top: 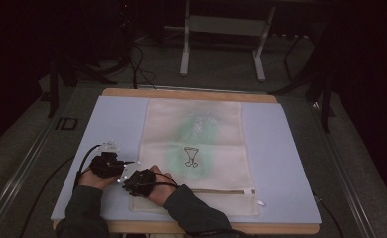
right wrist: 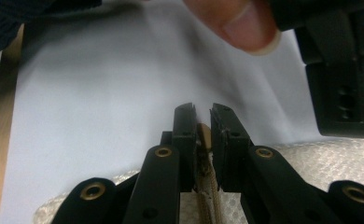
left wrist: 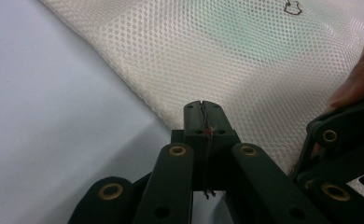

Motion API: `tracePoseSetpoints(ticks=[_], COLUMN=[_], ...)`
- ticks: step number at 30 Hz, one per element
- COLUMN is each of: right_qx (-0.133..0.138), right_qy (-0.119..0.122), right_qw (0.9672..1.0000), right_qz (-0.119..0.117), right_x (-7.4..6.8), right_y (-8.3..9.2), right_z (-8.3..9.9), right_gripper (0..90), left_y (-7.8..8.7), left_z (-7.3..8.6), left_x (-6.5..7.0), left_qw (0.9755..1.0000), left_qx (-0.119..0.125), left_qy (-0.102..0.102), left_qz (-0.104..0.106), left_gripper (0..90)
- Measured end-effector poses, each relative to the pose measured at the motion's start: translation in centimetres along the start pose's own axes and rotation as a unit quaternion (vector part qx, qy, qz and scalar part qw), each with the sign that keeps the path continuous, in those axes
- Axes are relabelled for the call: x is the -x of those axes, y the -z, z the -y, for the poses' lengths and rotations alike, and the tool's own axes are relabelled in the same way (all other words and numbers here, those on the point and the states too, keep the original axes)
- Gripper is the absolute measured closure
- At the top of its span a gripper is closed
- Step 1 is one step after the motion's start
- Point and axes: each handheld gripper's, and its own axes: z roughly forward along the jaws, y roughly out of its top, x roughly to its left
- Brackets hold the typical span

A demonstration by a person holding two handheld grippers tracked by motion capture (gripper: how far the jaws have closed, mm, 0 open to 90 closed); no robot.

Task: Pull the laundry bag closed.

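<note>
lying flat on the surface (top: 281, 148), the mesh bag (top: 196, 144) is pinned at its edge by the left hand-held gripper (left wrist: 202, 106), jaws together, so the zipper pull (right wrist: 204, 133) can be clamped by the right hand-held gripper (right wrist: 202, 112).

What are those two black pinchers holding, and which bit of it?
The right gripper pinches the zipper end of the mesh bag at its near-left corner. The left gripper is shut at the bag's left edge; whether it grips cannot be told.

Mesh bag's (top: 196, 148) near-left corner — under hands
</note>
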Motion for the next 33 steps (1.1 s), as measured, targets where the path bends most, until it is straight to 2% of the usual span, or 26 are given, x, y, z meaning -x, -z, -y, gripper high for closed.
tracePoseSetpoints(ticks=[3, 4, 8, 11, 20, 31, 33], right_qx=[0.012, 0.030, 0.056, 0.064, 0.057, 0.042, 0.033], right_qy=[-0.011, -0.022, -0.035, -0.040, -0.044, -0.057, -0.058], right_qw=[0.9999, 0.9993, 0.9977, 0.9969, 0.9971, 0.9968, 0.9971], right_qz=[-0.003, -0.008, -0.016, -0.021, -0.027, -0.036, -0.038], right_x=[0.1, 0.2, 0.6, 0.7, 0.7, 1.1, 1.2], right_y=[0.2, 0.5, 1.6, 2.3, 3.3, 2.8, 2.6], right_z=[0.1, 0.2, 0.3, 0.6, 2.0, 2.5, 2.6], right_gripper=[80.9, 80.9, 80.9, 80.9, 80.9, 80.7, 80.5], left_y=[0.1, 0.1, 0.1, 0.1, -0.4, -0.6, -0.6], left_z=[0.0, 0.0, 0.0, -0.1, -0.1, -0.1, -0.1], left_x=[0.0, 0.0, 0.1, 0.1, 0.4, 0.5, 0.6], left_qw=[1.0000, 1.0000, 1.0000, 1.0000, 0.9999, 0.9997, 0.9997], left_qx=[0.003, 0.007, 0.004, 0.004, -0.009, -0.017, -0.017], left_qy=[0.000, 0.003, 0.001, -0.002, -0.011, -0.016, -0.017], left_qz=[-0.004, -0.004, -0.004, -0.005, 0.005, 0.007, 0.007], left_gripper=[89.6, 89.6, 89.6, 89.6, 89.6, 89.6, 89.6])
